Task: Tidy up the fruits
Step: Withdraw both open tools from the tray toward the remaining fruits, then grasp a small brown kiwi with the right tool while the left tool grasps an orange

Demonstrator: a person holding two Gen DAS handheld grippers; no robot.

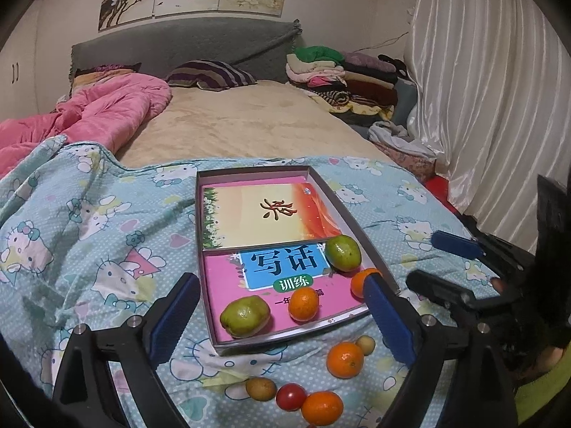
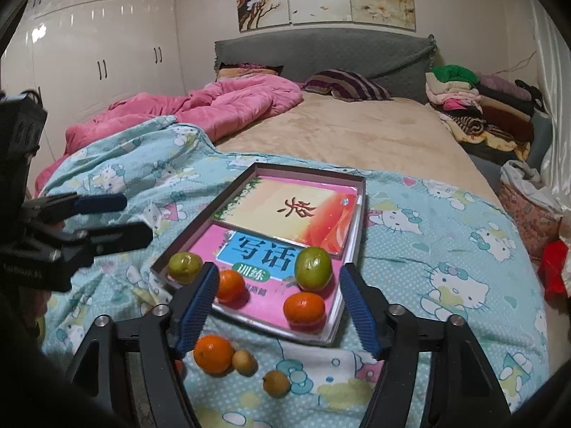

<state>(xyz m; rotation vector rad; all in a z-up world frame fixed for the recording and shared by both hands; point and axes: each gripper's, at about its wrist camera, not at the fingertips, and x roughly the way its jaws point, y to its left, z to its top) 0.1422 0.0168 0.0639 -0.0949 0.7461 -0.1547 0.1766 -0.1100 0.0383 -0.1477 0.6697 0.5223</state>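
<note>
We read 写话 训练 on pink book [image 1: 285, 285] in box [image 1: 208, 249]. Only left view shows tomato [image 1: 291, 396]. Left gripper [image 1: 282, 314], right gripper [image 2: 278, 306] both wide, empty.

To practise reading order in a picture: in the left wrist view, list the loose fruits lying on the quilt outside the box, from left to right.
Small tan round fruit → small red tomato-like fruit → low orange tangerine → larger orange tangerine → small pale yellow-tan fruit.

Ahead of the blue-padded fingers [image 1: 176, 315]: orange tangerines [image 1: 344, 359], green fruits [image 1: 245, 316], a red tomato [image 1: 291, 396], pink book [image 1: 228, 281], cat-print turquoise blanket [image 1: 89, 249].
</note>
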